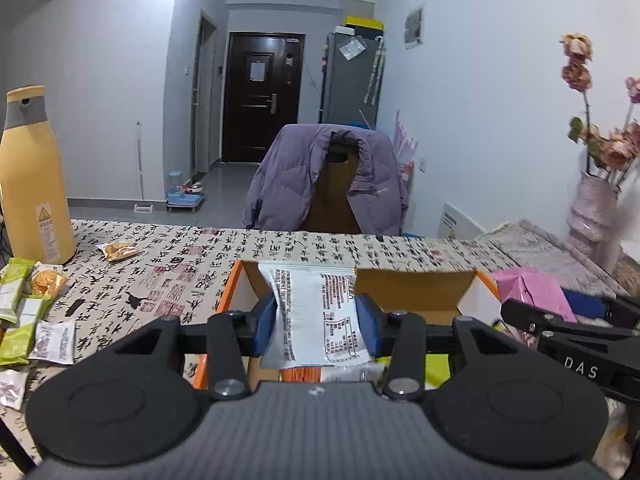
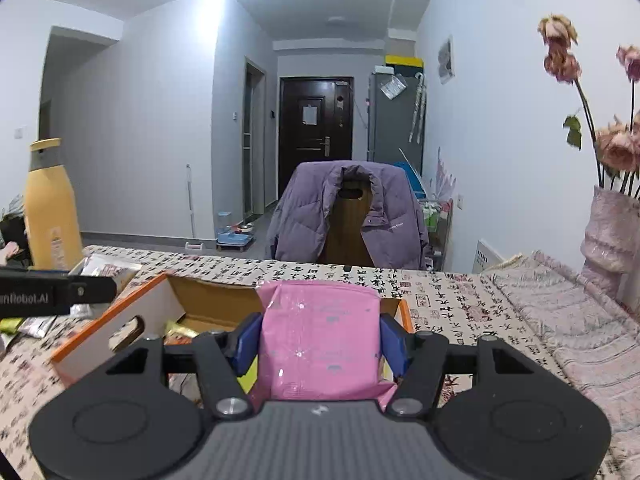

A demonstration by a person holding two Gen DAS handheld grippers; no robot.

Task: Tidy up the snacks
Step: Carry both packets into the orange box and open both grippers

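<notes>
My left gripper [image 1: 316, 320] is shut on a white snack packet [image 1: 316, 312] with printed text, held upright over the open orange-edged cardboard box [image 1: 228, 296]. My right gripper [image 2: 320, 340] is shut on a pink snack packet [image 2: 320, 332], also above that box [image 2: 120, 316]. In the left wrist view the pink packet [image 1: 532, 288] and the right gripper's black body show at the right. Inside the box lie an orange wrapper [image 1: 300, 374] and other packets [image 2: 180, 328]. Loose snacks remain on the tablecloth at the left: green bars [image 1: 16, 292], a small white packet [image 1: 54, 340] and orange-filled packets [image 1: 118, 250].
A tall yellow bottle [image 1: 34, 180] stands at the table's left. A pink vase with dried flowers [image 2: 612, 236] stands at the right on a pink cloth [image 2: 560, 320]. A chair with a purple jacket [image 1: 328, 180] is behind the far table edge.
</notes>
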